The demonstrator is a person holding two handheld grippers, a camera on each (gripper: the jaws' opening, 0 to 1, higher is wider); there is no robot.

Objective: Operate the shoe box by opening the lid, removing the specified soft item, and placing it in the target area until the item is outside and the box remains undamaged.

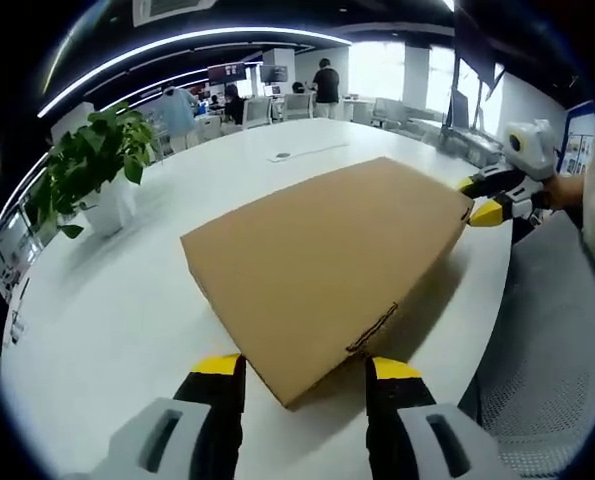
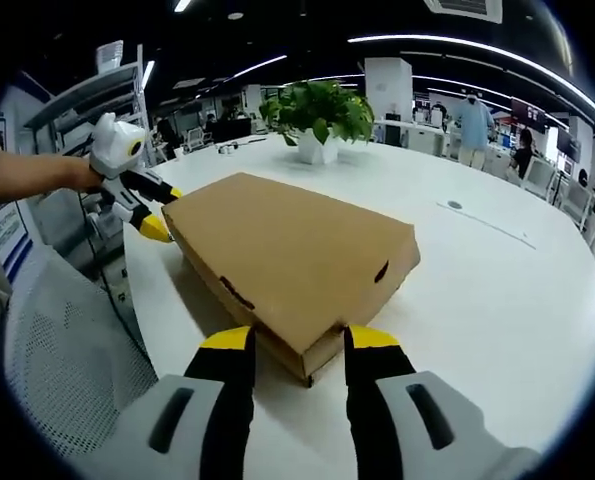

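Open-plan office: a large white rounded table bearing a potted plant, rows of desks with office chairs behind it, people standing at workstations, wall screens, long curved ceiling light strips, and a grey mesh chair at the table's edge.

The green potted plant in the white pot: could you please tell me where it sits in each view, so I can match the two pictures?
Left gripper view: the green potted plant in the white pot stands at upper left, on the white table beyond the box.
Right gripper view: it stands at top centre, behind the box's far end.
Shared landmark: the closed brown cardboard shoe box, lying at the centre of both.
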